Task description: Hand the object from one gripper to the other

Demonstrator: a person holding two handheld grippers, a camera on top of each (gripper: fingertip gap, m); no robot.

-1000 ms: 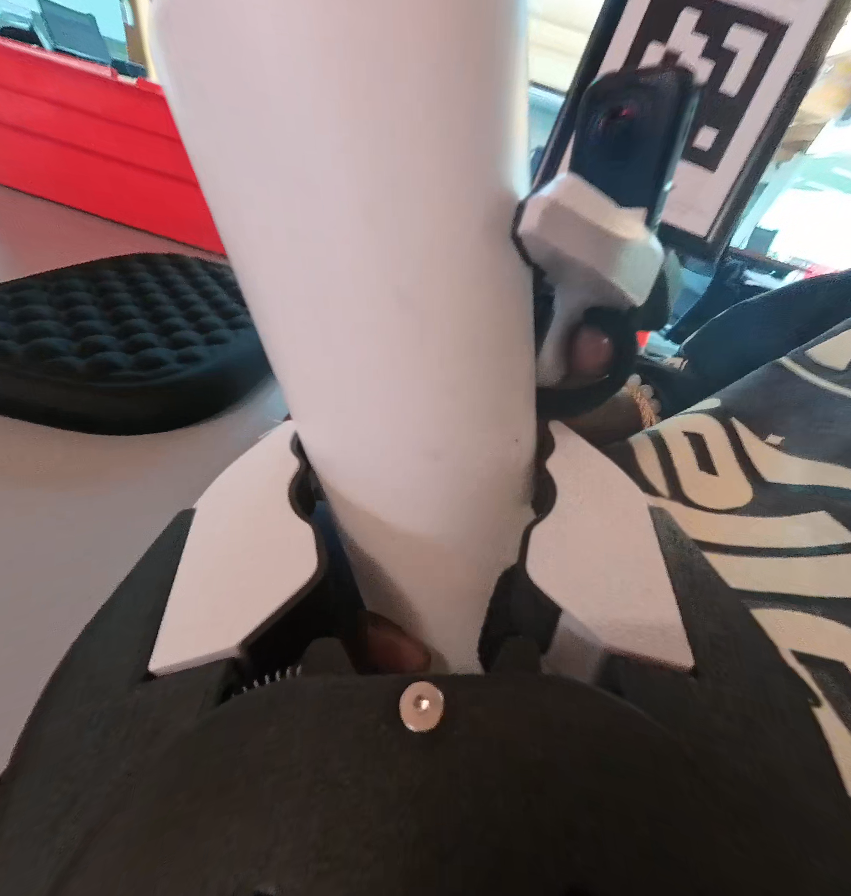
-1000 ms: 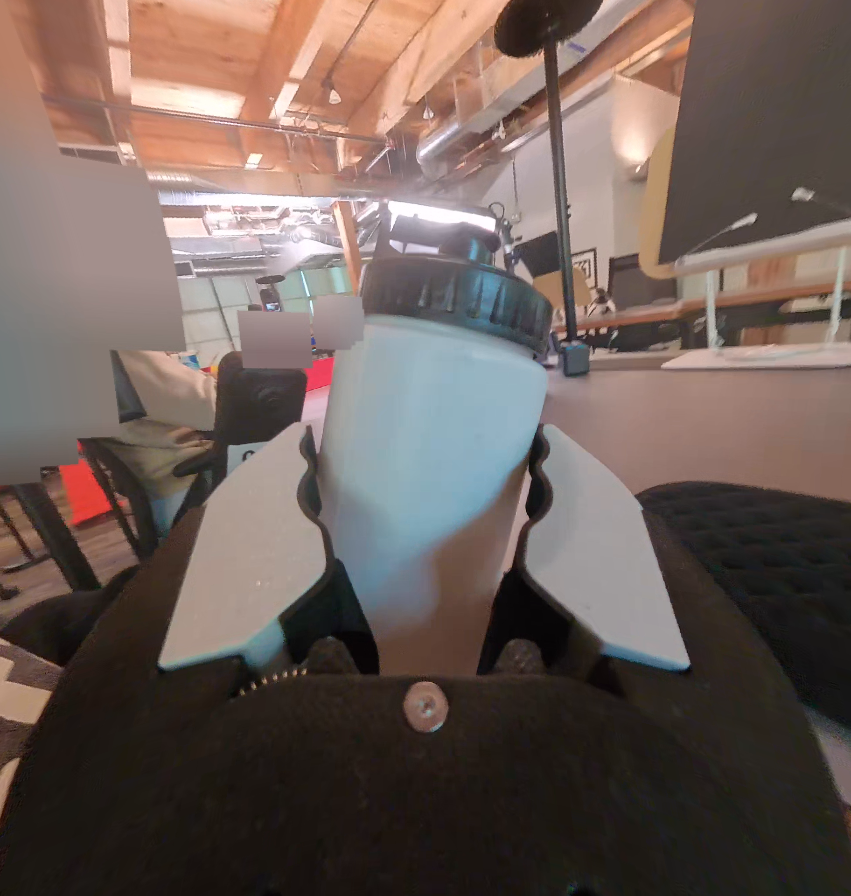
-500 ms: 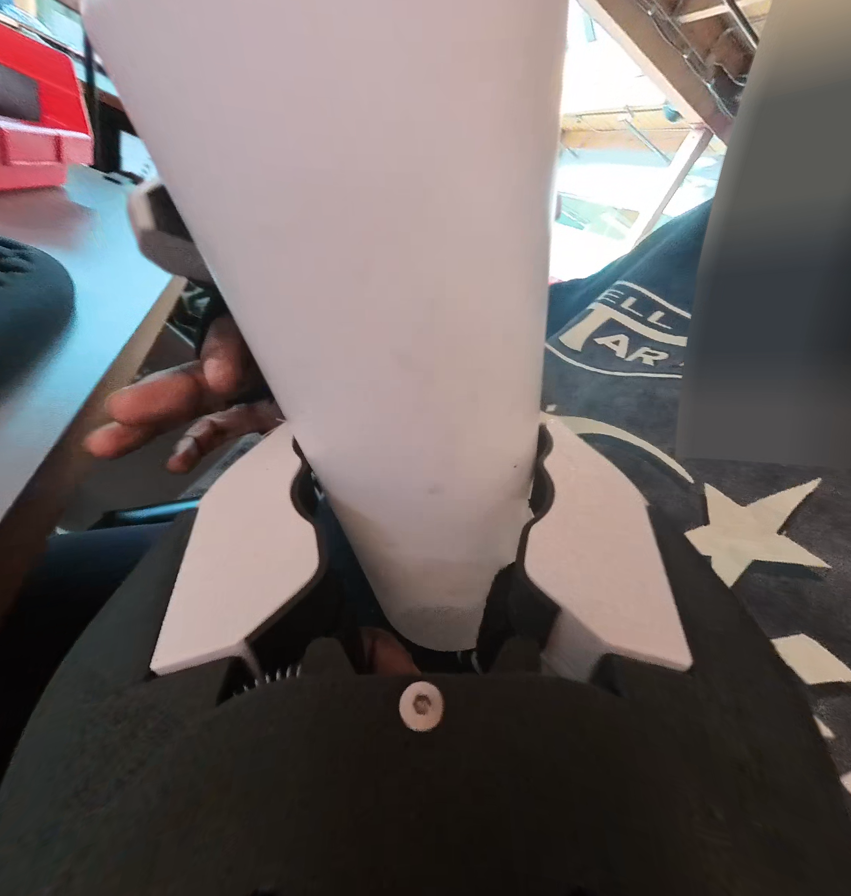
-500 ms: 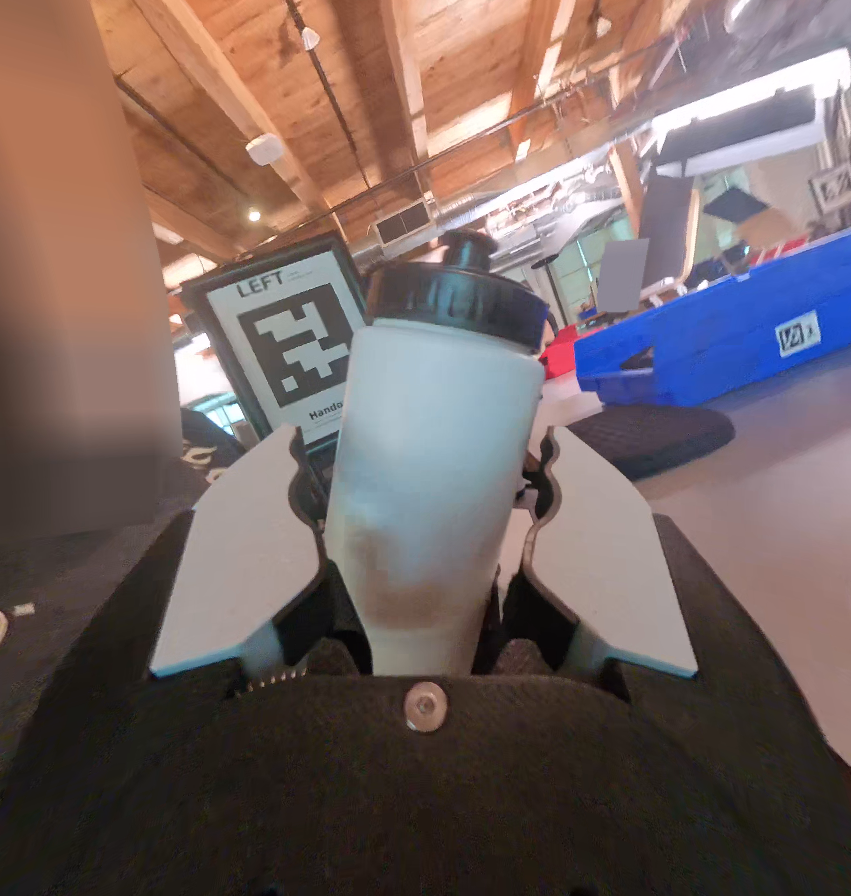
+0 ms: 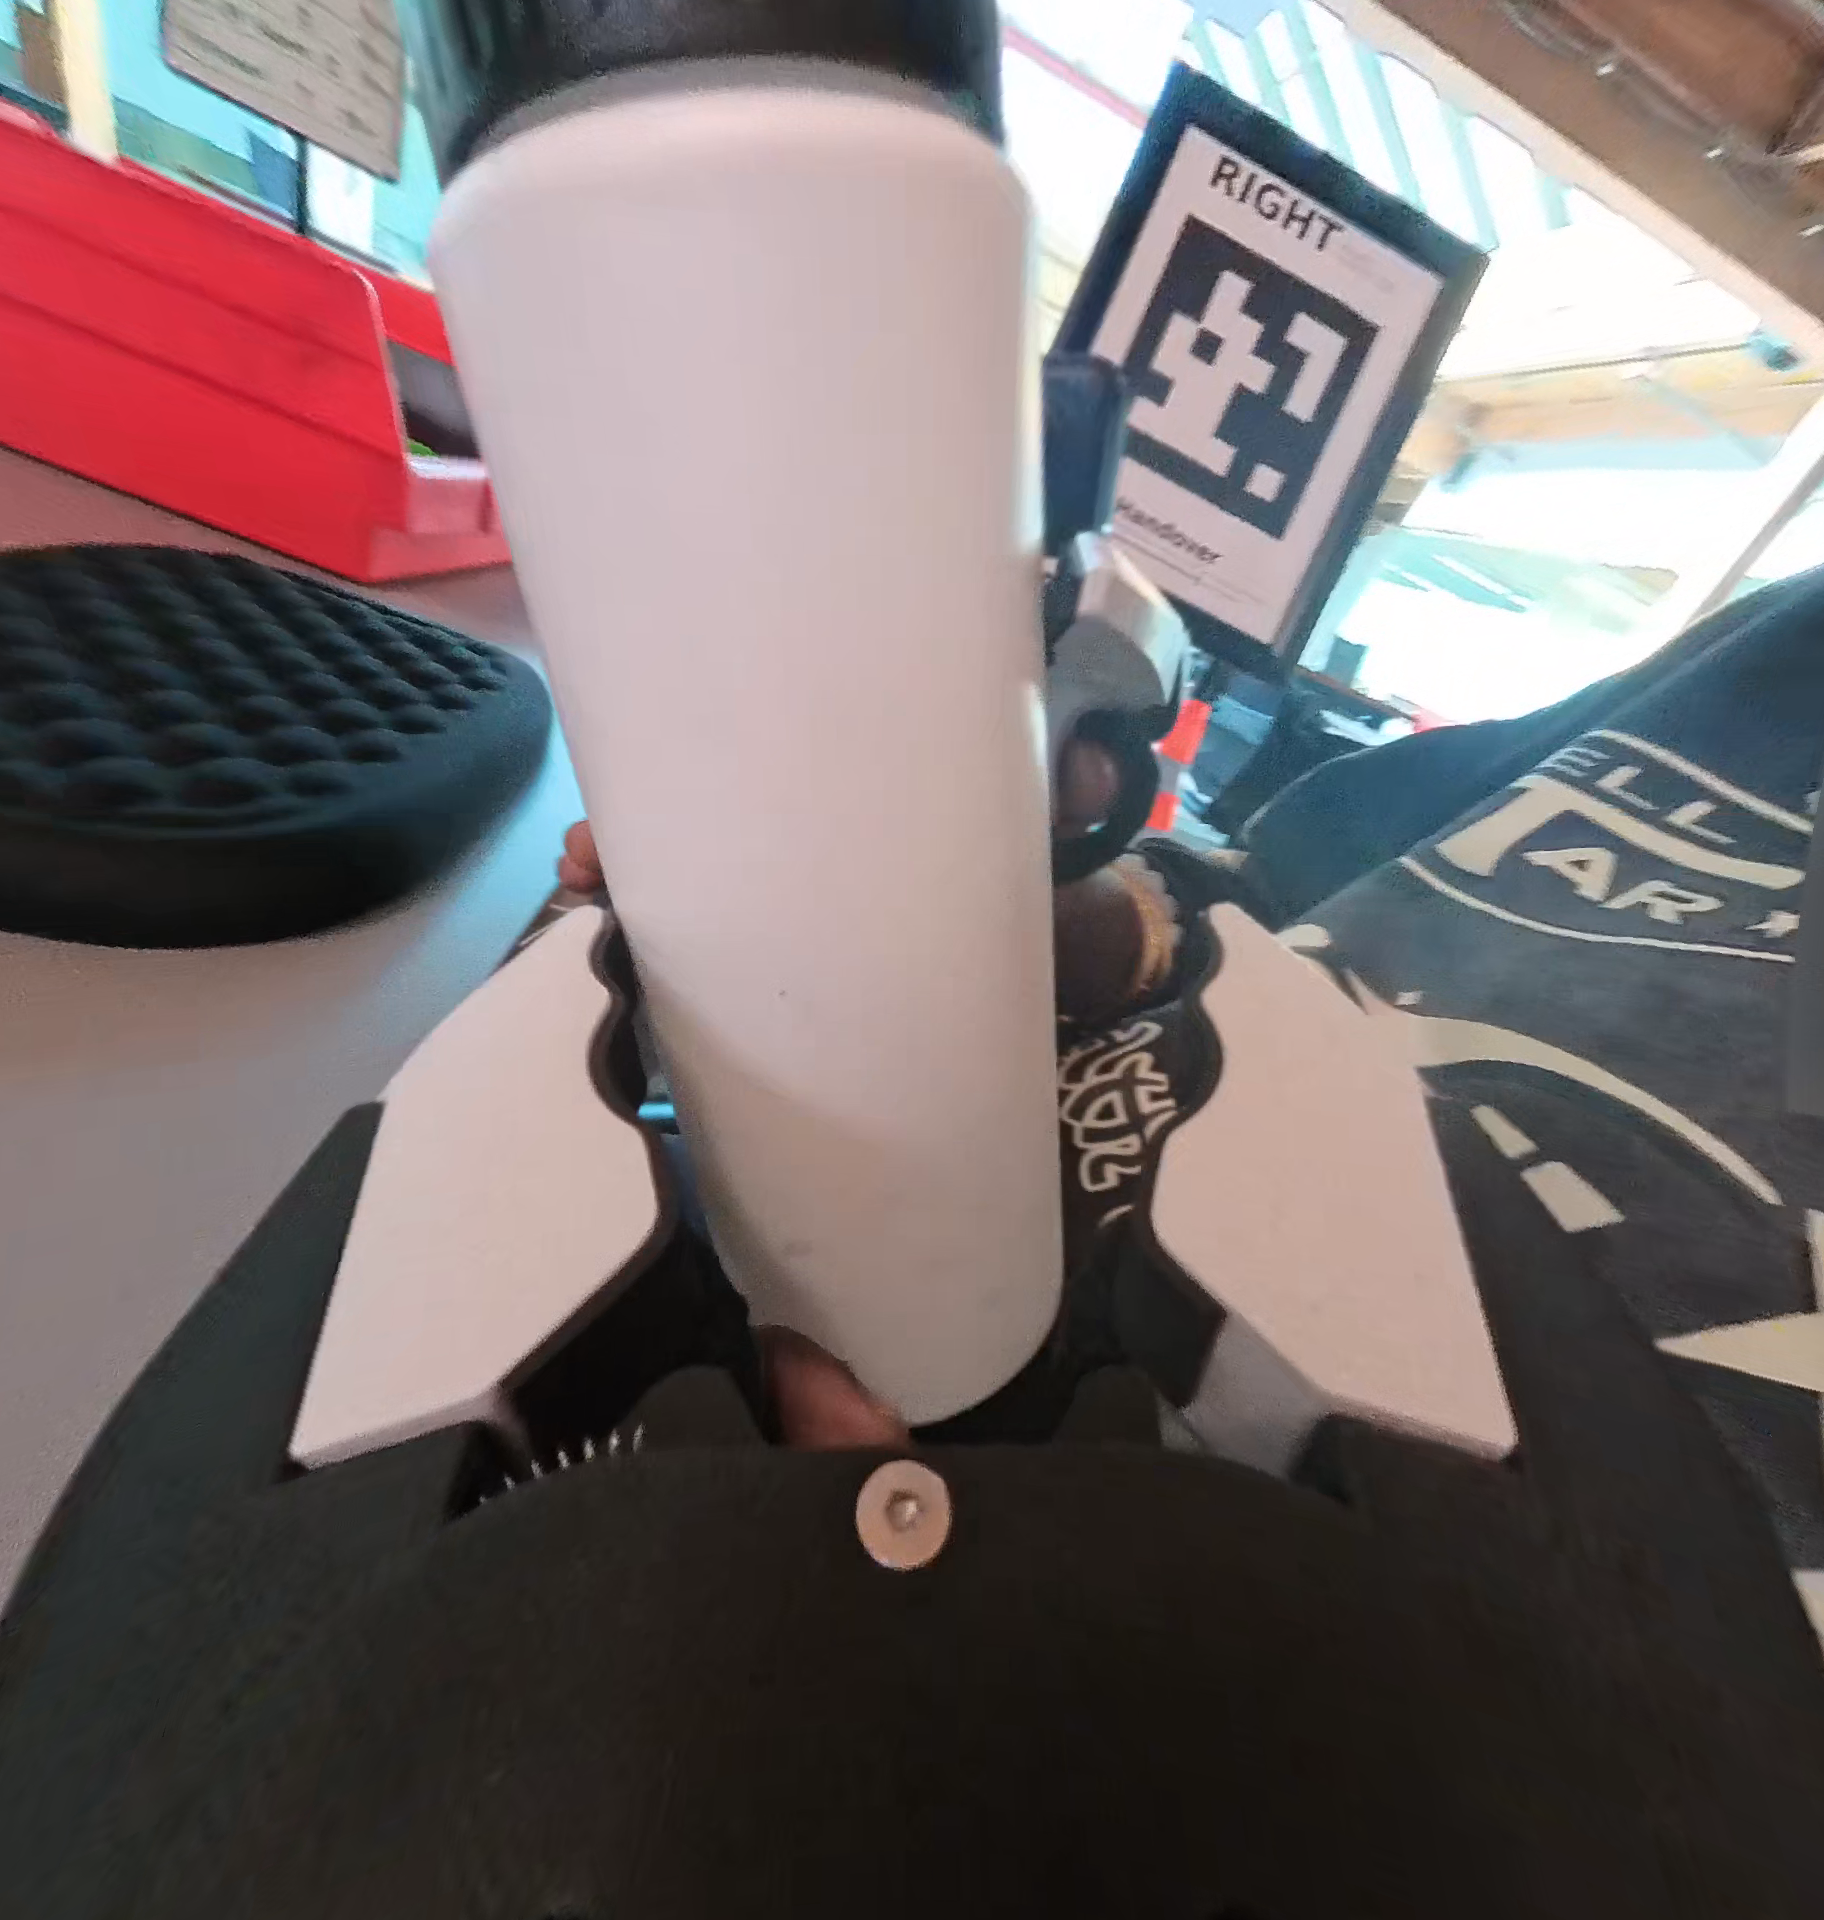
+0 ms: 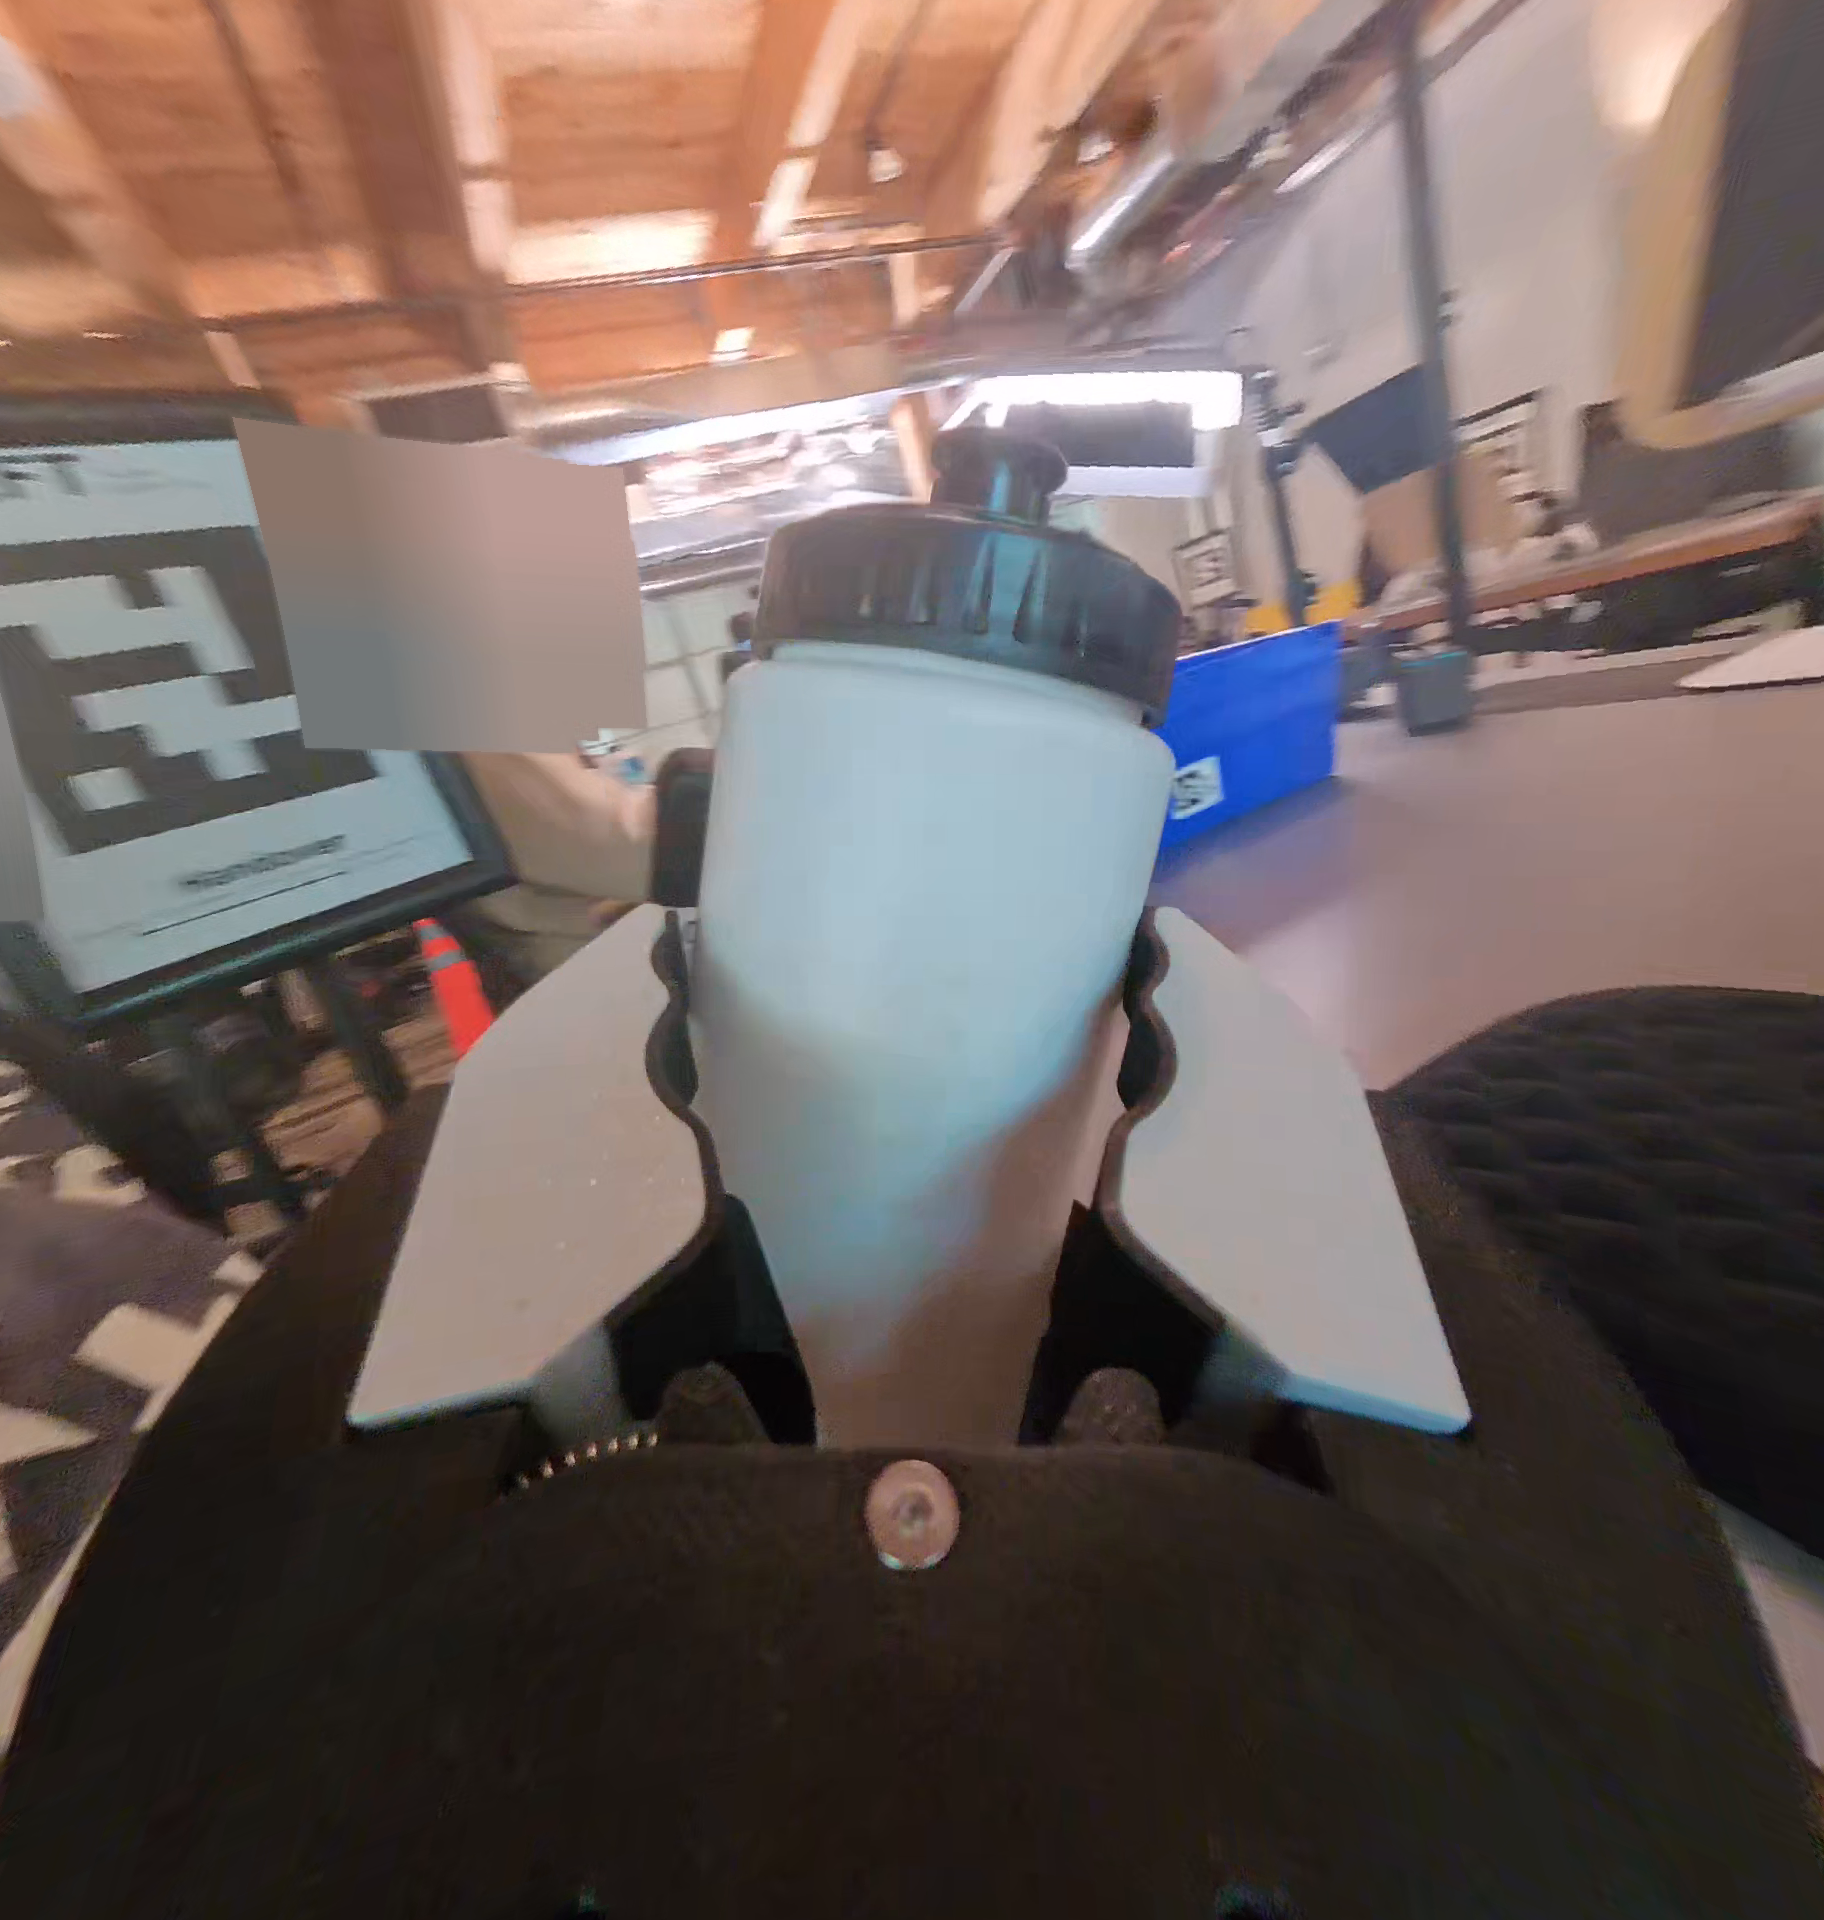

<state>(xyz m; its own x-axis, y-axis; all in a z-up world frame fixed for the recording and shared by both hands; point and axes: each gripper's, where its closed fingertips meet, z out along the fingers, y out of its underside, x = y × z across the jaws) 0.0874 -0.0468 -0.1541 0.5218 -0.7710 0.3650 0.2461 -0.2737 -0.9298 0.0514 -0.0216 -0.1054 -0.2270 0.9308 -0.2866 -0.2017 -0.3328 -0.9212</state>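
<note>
Wood-beamed ceiling overhead, a grey tabletop (image 5: pixel 108 1091) below; workshop clutter beyond, blurred in the right wrist view.

White plastic squeeze bottle with a black screw cap (image 6: pixel 929 914) sits upright between the fingers of both tools at once. Right gripper (image 6: pixel 908 1049): both wavy pads press the bottle's sides, clamped on it low on the body. Left gripper (image 5: pixel 903 1049): spread wider than the bottle; its left finger (image 5: pixel 492 1195) lies against the wall, but a clear gap shows between the bottle and its right finger, so it reads as released. The bottle (image 5: pixel 783 675) leans off-centre toward that left finger.

Judgement: the transfer is mid-step, with the right tool carrying the load. To finish well, the left tool should back straight away along its own axis without dragging its touching finger across the wall, while the right tool keeps its squeeze steady; a soft bottle may deform and slip if pinched unevenly.

Around:
- black dimpled cushion (image 5: pixel 212 727) on the table, near the bottle
- red plastic bin (image 5: pixel 160 343) behind it
- blue bin (image 6: pixel 1251 727) far off in the right wrist view
- framed black-and-white marker card (image 5: pixel 1261 364) mounted on the far tool, close behind the bottle
- person's dark printed garment (image 5: pixel 1614 1039) just beside the left tool

The card and the cushion crowd the withdrawal path.
</note>
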